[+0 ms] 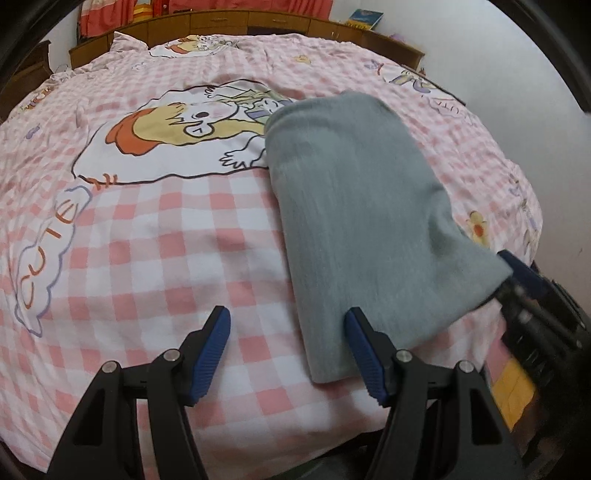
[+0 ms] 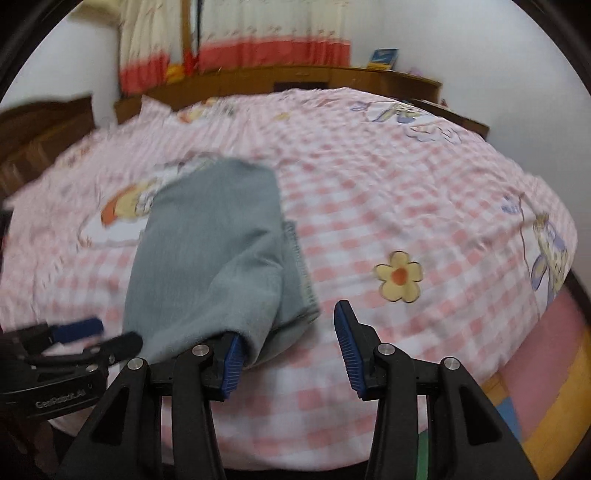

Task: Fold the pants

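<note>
The grey pants [image 1: 343,192] lie folded into a long stack on the pink checked bed cover [image 1: 155,258]. My left gripper [image 1: 287,314] hovers open over the stack's near left corner, and its right finger [image 1: 364,350] lies on top of the cloth. In the right wrist view the pants [image 2: 210,240] run away from me, with a stitched hem [image 2: 299,266] showing along the right side. My right gripper [image 2: 290,325] is open. The near right corner of the cloth drapes over its left finger [image 2: 231,360] and is lifted off the bed. Bare bed shows between the pads.
A wooden headboard cabinet [image 1: 221,22] and red-and-cream curtains [image 2: 258,40] stand behind the bed. A pillow [image 1: 192,44] lies at the far end. The bed's right edge drops to a coloured floor mat [image 2: 546,369]. A white wall [image 1: 517,92] is on the right.
</note>
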